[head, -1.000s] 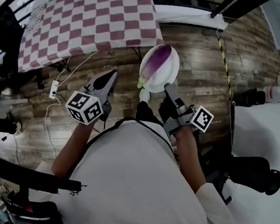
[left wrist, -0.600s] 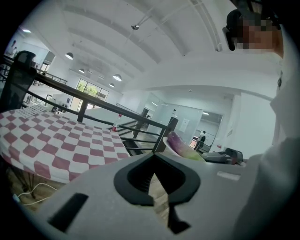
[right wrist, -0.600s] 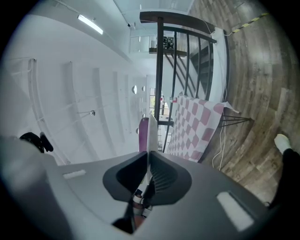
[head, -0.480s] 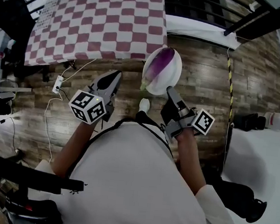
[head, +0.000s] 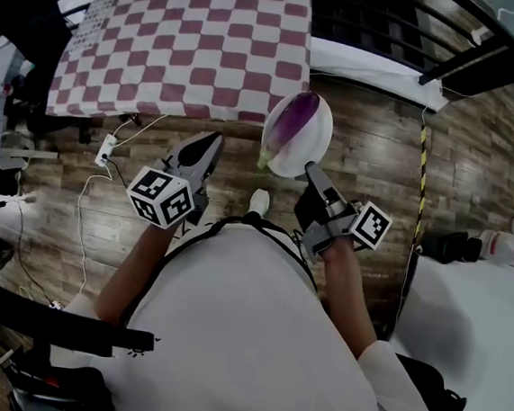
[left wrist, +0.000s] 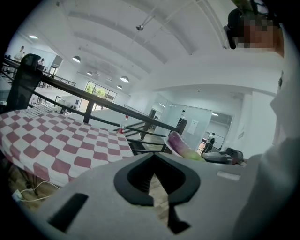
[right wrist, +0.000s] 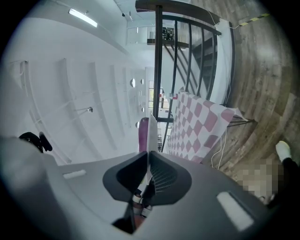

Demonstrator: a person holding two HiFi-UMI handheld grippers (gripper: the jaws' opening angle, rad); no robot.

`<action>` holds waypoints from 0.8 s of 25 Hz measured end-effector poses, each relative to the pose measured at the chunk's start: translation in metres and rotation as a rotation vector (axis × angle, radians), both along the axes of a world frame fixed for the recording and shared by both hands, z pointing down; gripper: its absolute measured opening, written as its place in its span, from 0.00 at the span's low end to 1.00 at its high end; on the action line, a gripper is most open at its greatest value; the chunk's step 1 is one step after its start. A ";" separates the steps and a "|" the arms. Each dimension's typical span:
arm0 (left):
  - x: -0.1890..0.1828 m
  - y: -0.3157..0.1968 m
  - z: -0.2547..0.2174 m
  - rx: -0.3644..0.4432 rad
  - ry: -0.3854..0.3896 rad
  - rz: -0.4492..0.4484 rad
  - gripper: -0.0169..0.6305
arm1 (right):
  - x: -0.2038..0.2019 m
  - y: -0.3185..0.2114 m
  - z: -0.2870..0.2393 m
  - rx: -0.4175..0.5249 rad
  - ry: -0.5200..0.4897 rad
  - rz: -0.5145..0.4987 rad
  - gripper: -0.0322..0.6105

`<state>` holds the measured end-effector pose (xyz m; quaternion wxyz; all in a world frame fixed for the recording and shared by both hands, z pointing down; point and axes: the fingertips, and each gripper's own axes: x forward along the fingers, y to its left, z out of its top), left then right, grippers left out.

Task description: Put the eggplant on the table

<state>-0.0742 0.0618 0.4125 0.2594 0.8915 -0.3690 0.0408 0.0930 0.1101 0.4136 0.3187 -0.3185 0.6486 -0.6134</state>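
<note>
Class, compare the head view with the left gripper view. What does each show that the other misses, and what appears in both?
Head view only: the marker cubes on the left gripper and the right gripper, and a white shoe on the floor.
Left gripper view only: the ceiling lights and that gripper's own closed jaws.
Both: the checked table and the eggplant lying on the white plate.

I have walked nearer the checkered table (head: 182, 48). It has slid down and toward the middle of the head view, and its near edge now lies about level with the plate (head: 317, 141) in my right gripper (head: 311, 167). My shoe (head: 258, 201) has dropped back closer under me. The plate seems still short of the tabletop, though the steep view makes that hard to judge.
</note>
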 end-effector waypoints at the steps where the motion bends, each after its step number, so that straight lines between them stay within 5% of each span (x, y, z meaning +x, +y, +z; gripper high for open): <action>1: 0.002 -0.003 0.001 -0.002 0.000 -0.006 0.03 | 0.003 -0.004 0.001 -0.003 0.001 -0.004 0.10; 20: 0.036 -0.038 0.011 -0.016 -0.025 -0.051 0.03 | 0.048 -0.042 0.017 -0.032 -0.005 -0.033 0.09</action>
